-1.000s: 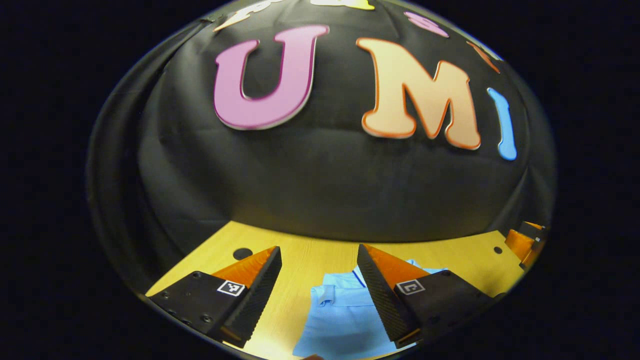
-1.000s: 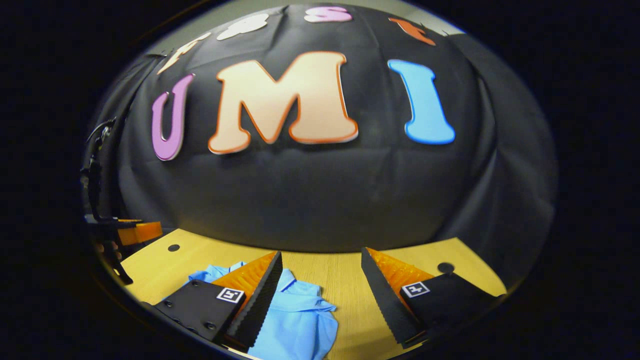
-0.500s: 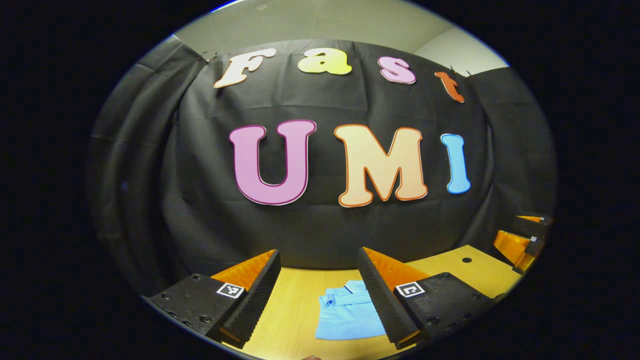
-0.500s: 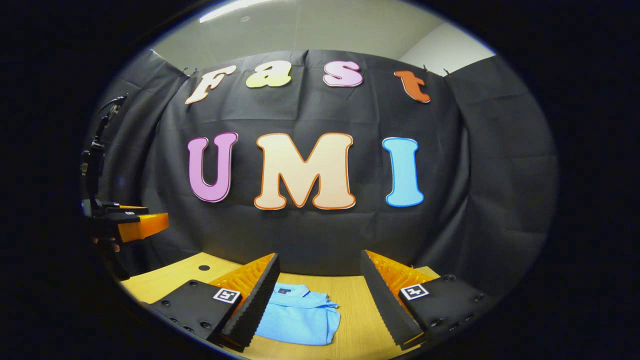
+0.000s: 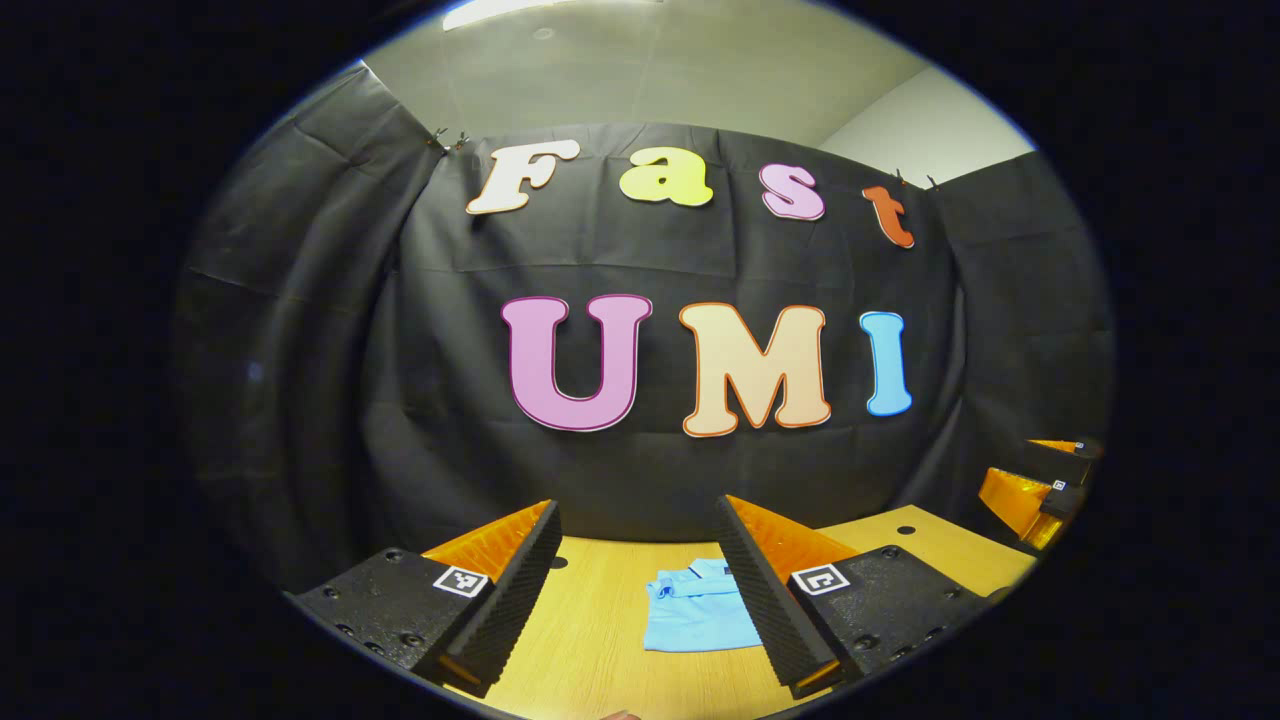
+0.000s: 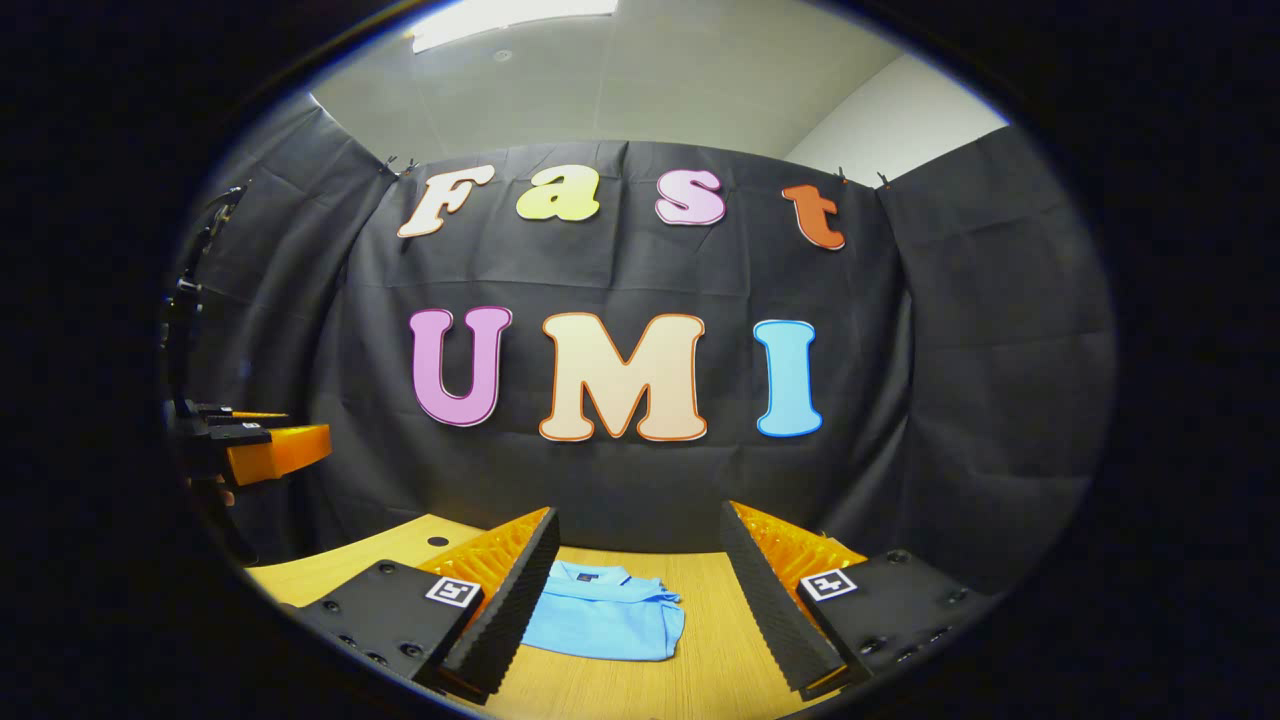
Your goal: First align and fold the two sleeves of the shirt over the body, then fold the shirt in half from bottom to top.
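Shirt [image 6: 605, 625] beyond spread fingers [image 6: 500, 610]

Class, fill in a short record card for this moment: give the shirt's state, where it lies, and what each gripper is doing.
Shirt: light blue shirt, folded into a compact bundle, collar showing
Surface: wooden table; shirt lies flat on it
Left gripper: open, raised above the table, holding nothing
Right gripper: open, raised, holding nothing
Contact: neither gripper touches the shirt
Task stage: folds look done
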The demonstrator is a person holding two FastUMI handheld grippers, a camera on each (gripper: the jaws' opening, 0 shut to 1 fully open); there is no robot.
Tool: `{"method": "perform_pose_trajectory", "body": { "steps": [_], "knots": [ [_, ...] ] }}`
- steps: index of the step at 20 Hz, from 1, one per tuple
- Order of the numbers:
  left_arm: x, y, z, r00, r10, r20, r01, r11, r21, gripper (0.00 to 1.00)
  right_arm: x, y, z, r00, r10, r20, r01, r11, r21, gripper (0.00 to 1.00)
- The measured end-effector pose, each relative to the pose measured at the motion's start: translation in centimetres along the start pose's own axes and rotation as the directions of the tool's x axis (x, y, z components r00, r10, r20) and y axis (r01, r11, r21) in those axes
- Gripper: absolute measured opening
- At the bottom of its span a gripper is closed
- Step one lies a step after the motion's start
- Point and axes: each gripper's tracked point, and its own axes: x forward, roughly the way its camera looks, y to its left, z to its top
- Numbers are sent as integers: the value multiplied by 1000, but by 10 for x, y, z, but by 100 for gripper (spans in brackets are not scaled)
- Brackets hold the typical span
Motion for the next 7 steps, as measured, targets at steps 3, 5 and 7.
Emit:
{"method": "perform_pose_trajectory", "body": {
  "steps": [3,5,7],
  "knots": [
    [-9,3,5,1000,3,13,-3,1000,4,94,-9,4,10,1000,-1,22,1,1000,0,99],
    [-14,3,7,1000,1,17,-1,1000,-1,94,-13,5,12,1000,-1,21,1,1000,1,99],
    [-17,2,8,1000,-3,20,3,1000,-7,94,-16,6,14,1000,-1,26,1,1000,0,100]
  ]
}}
